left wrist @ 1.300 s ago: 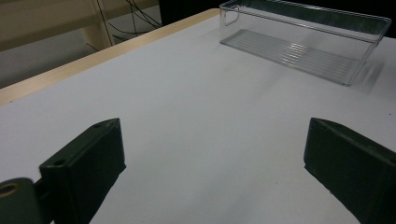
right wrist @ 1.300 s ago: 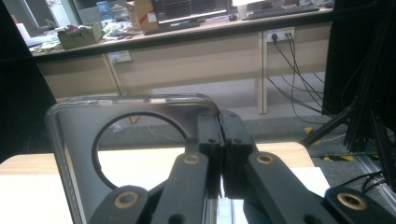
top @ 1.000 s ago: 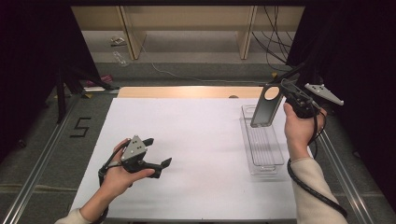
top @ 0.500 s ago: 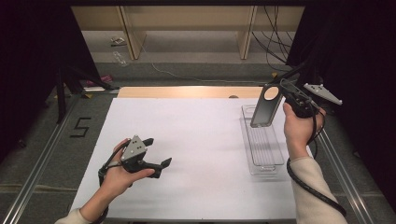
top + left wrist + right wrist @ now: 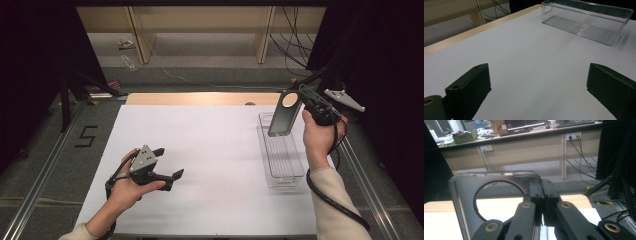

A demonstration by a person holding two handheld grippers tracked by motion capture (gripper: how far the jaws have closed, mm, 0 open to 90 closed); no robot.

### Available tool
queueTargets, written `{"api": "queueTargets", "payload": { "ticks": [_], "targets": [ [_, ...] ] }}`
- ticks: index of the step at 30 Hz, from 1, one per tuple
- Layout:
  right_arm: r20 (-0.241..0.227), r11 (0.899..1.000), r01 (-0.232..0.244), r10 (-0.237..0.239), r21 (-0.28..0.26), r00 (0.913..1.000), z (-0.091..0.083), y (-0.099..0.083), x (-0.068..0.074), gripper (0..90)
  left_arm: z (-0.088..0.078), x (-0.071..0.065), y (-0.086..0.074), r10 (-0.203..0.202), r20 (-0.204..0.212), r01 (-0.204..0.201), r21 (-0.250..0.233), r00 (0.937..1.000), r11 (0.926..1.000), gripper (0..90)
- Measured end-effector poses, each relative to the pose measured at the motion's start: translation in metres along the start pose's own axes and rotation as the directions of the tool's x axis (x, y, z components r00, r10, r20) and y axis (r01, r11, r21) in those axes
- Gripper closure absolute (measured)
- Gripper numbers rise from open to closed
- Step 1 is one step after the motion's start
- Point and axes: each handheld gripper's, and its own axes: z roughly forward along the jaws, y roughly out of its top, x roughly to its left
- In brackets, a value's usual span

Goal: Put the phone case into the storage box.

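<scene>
Lid (image 5: 283, 114): dark flat panel with a round hole near its top, held upright in the air above the far end of the clear bin (image 5: 281, 150), same place as a second ago.
Change: none visible; both hands sit where they were.
Surroundings: clear bin stands on the white bench (image 5: 210, 150) at the right; nothing blocks it.
Right tongs (image 5: 541, 195): pinched shut on the lid's edge.
Left tongs (image 5: 167, 162): spread wide, holding nothing, low over the bench, well apart from the bin.
</scene>
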Motion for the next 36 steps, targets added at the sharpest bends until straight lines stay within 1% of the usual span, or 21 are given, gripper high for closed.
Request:
{"api": "queueTargets", "payload": {
  "ticks": [36],
  "targets": [
    [-0.002,1.0,-0.002,0.002,0.005,1.0,0.0077,-0.0002,-0.0015,88.9,0.0004,-0.001,0.0002,0.0,0.003,0.0,0.0,1.0,1.0,4.7]
  ]
}}
